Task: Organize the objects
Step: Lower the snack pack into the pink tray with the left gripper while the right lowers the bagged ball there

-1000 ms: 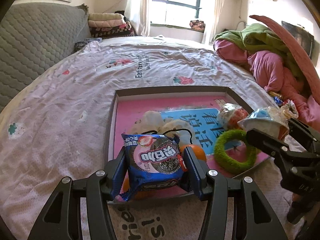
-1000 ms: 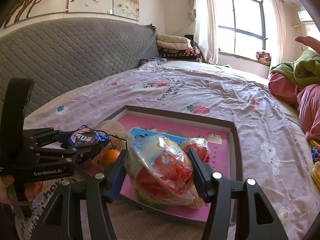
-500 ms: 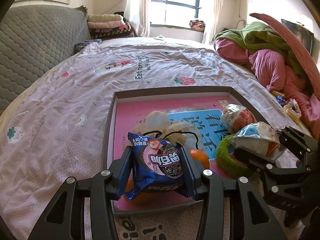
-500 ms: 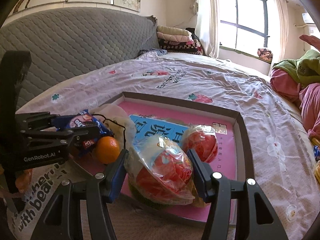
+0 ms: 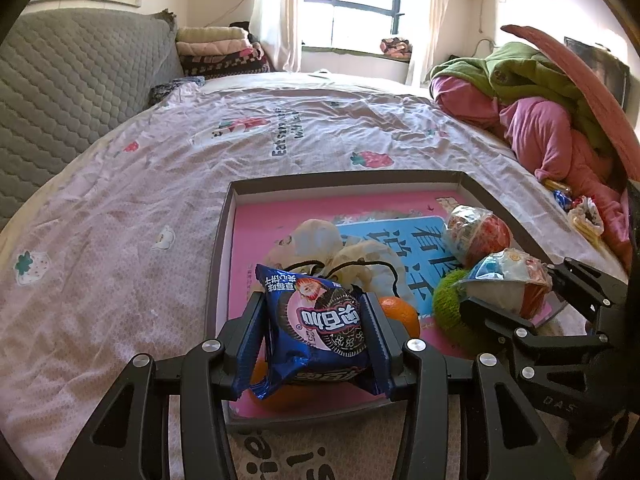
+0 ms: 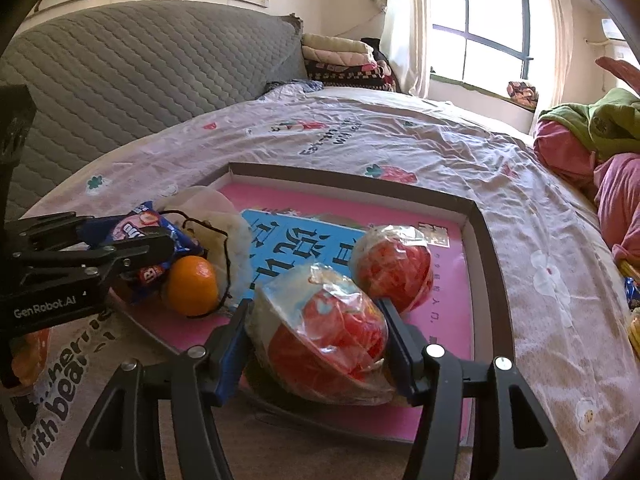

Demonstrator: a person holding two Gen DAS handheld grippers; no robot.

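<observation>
My left gripper (image 5: 315,305) is shut on a blue cookie packet (image 5: 320,332), held just above the near left corner of a shallow pink-lined tray (image 5: 344,178). My right gripper (image 6: 314,308) is shut on a red-and-white ball wrapped in clear plastic (image 6: 328,332), low over the tray's near edge (image 6: 486,240). Inside the tray lie a second wrapped ball (image 6: 394,266), an orange (image 6: 192,286), a white drawstring pouch (image 5: 320,240), a green fuzzy ring (image 5: 446,308) and a blue booklet (image 5: 404,240). Each gripper shows in the other's view: right gripper (image 5: 516,292), left gripper (image 6: 120,240).
The tray rests on a pink strawberry-print bedsheet (image 5: 140,200). A grey quilted headboard (image 5: 60,80) stands on the left, with folded blankets (image 5: 220,48) at its far end. Heaped pink and green bedding (image 5: 540,120) and loose snack wrappers (image 5: 584,216) crowd the right side.
My right gripper has sunk a little toward the tray with the wrapped ball in it. The left gripper has stayed put, holding the cookie packet.
</observation>
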